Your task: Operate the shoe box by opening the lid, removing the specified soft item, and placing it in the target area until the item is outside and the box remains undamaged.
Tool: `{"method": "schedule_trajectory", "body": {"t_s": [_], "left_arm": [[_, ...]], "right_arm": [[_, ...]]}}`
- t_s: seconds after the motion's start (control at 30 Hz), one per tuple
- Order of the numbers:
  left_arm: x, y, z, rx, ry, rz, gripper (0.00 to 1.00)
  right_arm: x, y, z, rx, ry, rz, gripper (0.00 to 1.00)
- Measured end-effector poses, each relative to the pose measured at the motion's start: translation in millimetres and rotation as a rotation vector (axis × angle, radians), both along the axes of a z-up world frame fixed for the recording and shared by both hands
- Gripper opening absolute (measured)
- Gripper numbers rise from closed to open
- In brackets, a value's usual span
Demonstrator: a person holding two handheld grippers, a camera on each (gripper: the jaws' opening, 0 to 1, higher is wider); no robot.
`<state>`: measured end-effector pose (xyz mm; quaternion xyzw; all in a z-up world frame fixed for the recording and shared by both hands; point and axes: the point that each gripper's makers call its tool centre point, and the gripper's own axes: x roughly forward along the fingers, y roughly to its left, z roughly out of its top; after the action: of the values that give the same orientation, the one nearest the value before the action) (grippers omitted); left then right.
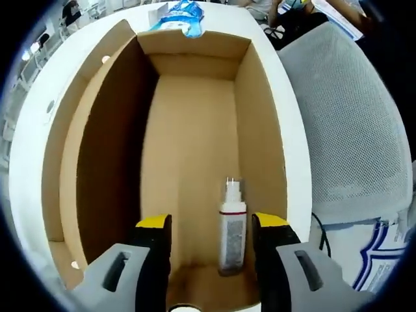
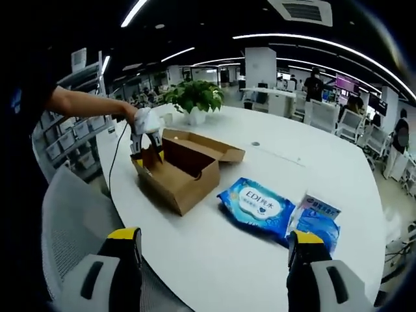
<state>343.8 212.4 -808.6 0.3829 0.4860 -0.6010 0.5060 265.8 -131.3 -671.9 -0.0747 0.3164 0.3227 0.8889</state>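
Jaws of your left gripper (image 1: 211, 227) stood spread inside the open shoe box (image 1: 195, 130), flanking an upright spray bottle (image 1: 232, 234); its label was unreadable. Your right gripper (image 2: 211, 244) hung wide apart, wet-wipes pack (image 2: 257, 207) lying beyond.

A round white table (image 2: 260, 195) is carrying everything here. In the right gripper view an open cardboard shoe box (image 2: 179, 175) is sitting left of centre, its lid (image 2: 208, 146) lying flat on the tabletop behind it. A blue wet-wipes pack (image 2: 255, 207) is lying right of centre, a smaller blue packet (image 2: 316, 221) beside it. A potted plant (image 2: 194, 99) is standing at the far upper left edge.
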Motion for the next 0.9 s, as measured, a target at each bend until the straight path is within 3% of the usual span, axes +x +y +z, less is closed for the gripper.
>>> {"method": "schedule_trajectory", "body": {"t_s": [0.3, 0.63, 0.83, 0.9], "left_arm": [[1.4, 1, -11.9, 0.018, -0.008, 0.048, 0.48], [14.8, 0, -7.6, -0.03, -0.035, 0.143, 0.47], [28.0, 6, -1.9, -0.032, -0.09, 0.163, 0.37], [28.3, 8, -0.3, -0.033, -0.09, 0.165, 0.39]], "right_arm": [[1, -2, 5.6, 0.04, -0.005, -0.034, 0.94], [1, 0, 3.5, 0.041, 0.001, -0.036, 0.93], [-1, -1, 0.5, 0.04, 0.006, -0.038, 0.93], [-2, -1, -0.2, 0.04, 0.01, -0.037, 0.94]]}}
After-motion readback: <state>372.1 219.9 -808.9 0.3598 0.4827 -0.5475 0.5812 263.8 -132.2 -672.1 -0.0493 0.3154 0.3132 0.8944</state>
